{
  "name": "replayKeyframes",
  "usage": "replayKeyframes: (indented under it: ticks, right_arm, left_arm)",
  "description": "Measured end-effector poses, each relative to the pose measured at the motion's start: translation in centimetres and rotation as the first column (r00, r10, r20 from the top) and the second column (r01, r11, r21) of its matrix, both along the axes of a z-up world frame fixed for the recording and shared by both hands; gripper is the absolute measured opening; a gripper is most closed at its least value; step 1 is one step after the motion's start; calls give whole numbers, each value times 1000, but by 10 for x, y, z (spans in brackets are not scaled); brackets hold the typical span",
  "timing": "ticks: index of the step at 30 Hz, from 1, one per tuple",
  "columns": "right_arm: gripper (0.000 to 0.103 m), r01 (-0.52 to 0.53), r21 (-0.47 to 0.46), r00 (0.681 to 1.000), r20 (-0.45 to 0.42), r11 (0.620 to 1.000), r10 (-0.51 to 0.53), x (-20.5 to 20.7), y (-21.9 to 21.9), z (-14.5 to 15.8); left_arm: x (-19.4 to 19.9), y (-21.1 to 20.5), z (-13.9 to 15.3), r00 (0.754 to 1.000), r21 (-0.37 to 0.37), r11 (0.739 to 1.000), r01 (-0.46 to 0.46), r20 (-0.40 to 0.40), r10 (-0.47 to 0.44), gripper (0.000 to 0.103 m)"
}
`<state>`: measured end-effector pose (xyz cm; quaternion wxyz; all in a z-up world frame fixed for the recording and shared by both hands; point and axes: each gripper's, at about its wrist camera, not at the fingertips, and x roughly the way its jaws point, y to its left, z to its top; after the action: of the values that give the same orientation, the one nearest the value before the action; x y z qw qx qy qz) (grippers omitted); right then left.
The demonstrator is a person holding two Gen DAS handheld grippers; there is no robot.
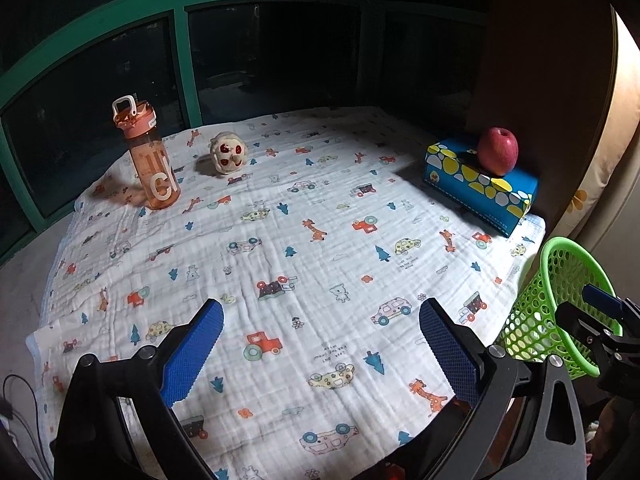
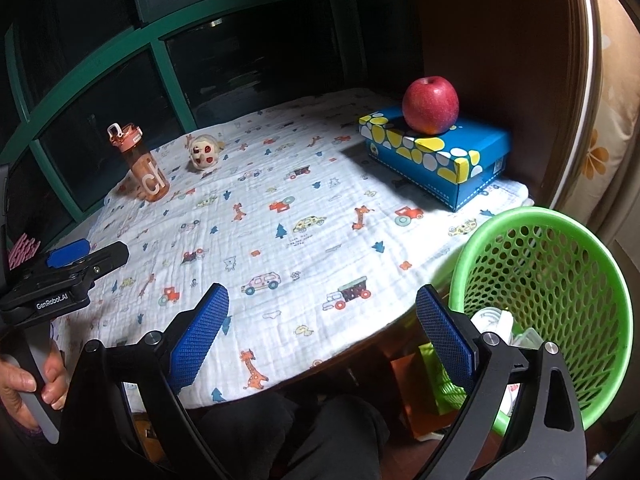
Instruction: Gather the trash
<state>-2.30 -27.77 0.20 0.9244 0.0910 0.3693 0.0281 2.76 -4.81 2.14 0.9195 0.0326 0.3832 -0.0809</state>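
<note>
A: Left wrist view?
B: Left gripper (image 1: 320, 344) spread wide, nothing between its blue pads, hovering over the white cartoon-print cloth (image 1: 280, 240). Orange translucent water bottle (image 1: 150, 160) upright far left, small cream plush toy (image 1: 228, 154) just right of it. Red apple (image 1: 498, 151) sits on the blue spotted cardboard box (image 1: 480, 188), far right. Green perforated plastic basket (image 1: 556, 312) at near right edge.
A: Right wrist view?
B: Right gripper (image 2: 322, 334) also wide open, empty, over the cloth's near edge. Basket (image 2: 560, 272) near right, off the table; white crumpled trash (image 2: 496, 320) inside it.
</note>
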Motion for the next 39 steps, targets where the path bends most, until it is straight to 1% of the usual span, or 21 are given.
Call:
replayKeyframes:
  ticks: [5, 16, 29, 39]
  right_arm:
    - [94, -10, 3, 1000, -9, 1000, 10, 3, 3, -3]
    - [94, -18, 1, 1000, -4, 1000, 18, 3, 6, -2]
    - [95, -27, 7, 1000, -3, 1000, 27, 3, 6, -2]
    - [95, -39, 9, 999, -3, 999, 39, 5, 10, -2]
  left_arm:
    - [-4, 7, -1, 1000, -3, 1000, -8, -4, 8, 95]
    - [-7, 9, -4, 1000, 3, 1000, -2, -11, 2, 95]
    - [-8, 10, 1, 1000, 6, 1000, -12, 8, 12, 95]
    - [-10, 13, -1, 1000, 12, 1000, -19, 6, 19, 95]
